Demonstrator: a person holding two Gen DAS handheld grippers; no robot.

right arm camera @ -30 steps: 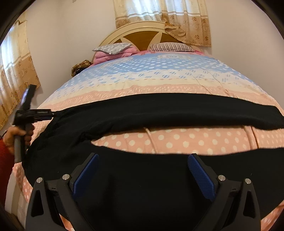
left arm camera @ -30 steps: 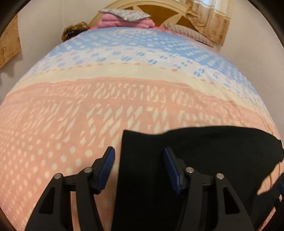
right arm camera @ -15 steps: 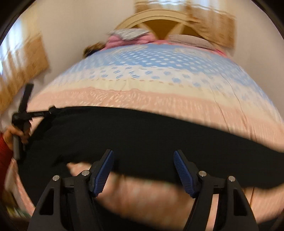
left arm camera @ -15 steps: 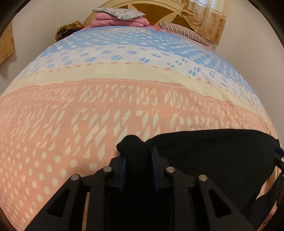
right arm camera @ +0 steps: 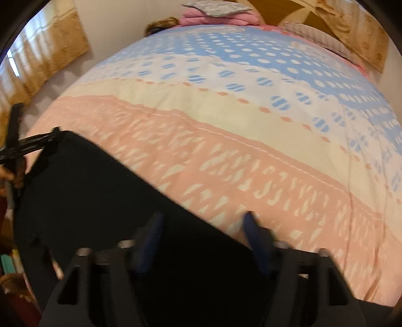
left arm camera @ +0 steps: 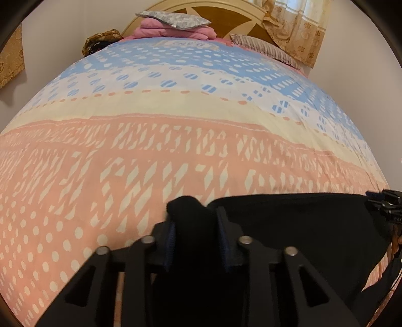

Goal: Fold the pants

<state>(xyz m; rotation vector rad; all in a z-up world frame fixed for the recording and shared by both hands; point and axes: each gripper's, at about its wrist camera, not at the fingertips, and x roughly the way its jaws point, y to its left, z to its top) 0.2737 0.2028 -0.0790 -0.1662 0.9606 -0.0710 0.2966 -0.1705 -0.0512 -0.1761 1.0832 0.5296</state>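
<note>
Black pants [left arm camera: 289, 226] lie across the near end of a bed with a pink, cream and blue quilt [left arm camera: 176, 140]. My left gripper [left arm camera: 194, 226] is shut on a bunched corner of the pants, which pokes up between the blue pads. In the right wrist view the pants [right arm camera: 100, 196] fill the lower left. My right gripper [right arm camera: 202, 231] is open with its jaws apart, low over the pants' edge and holding nothing. The left gripper [right arm camera: 37, 140] shows at that view's far left, pinching the pants' corner. The right gripper [left arm camera: 385, 203] shows at the left view's right edge.
Pink folded bedding with a grey pillow [left arm camera: 173, 22] and a striped pillow [left arm camera: 261, 47] lie at the wooden headboard [left arm camera: 226, 15]. Curtains [right arm camera: 42, 55] hang on the left wall. The bed's left edge drops off beside my left hand.
My left gripper closed on the pants' corner and holds it. My right gripper swung left and forward, still open; the pants' far leg now lies over the near part.
</note>
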